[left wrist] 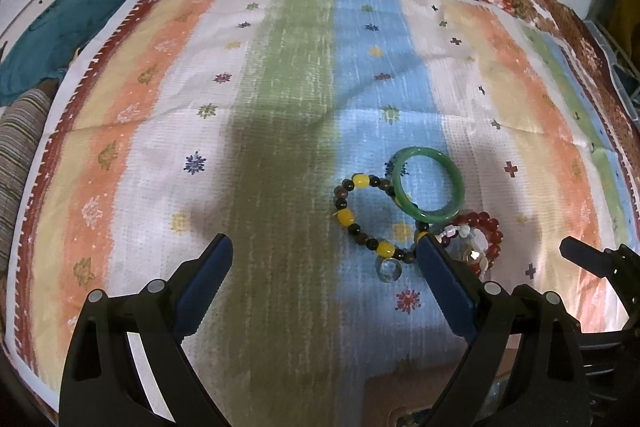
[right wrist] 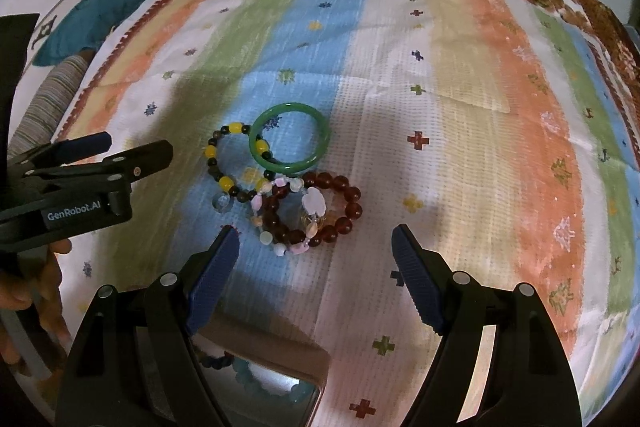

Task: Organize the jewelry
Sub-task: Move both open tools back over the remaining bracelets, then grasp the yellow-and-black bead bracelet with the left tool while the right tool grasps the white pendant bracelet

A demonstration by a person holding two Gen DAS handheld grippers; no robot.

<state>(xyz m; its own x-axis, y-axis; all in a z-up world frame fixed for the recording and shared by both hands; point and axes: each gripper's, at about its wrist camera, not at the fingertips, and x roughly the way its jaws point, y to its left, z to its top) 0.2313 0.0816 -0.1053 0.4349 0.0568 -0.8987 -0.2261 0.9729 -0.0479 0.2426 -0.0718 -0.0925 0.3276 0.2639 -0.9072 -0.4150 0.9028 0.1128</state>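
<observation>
Nearest the right wrist camera, a box [right wrist: 256, 383] already holding blue beads sits at the near edge of the striped cloth [right wrist: 460, 99], and both the right hand-held gripper [right wrist: 316, 243] and the left hand-held gripper [left wrist: 324, 251] stand spread and empty. Just beyond lies the tangled pile: a red bead bracelet [right wrist: 340, 211] crossed by a pale shell bracelet [right wrist: 280, 223], then a yellow-and-dark bead bracelet [right wrist: 224, 167], with the green bangle [right wrist: 290, 137] farthest, overlapping it. The red bracelet looks the best first pick for the right hand-held gripper: close on its free outer edge and lift slowly, so the shell strand slips off rather than dragging along.
</observation>
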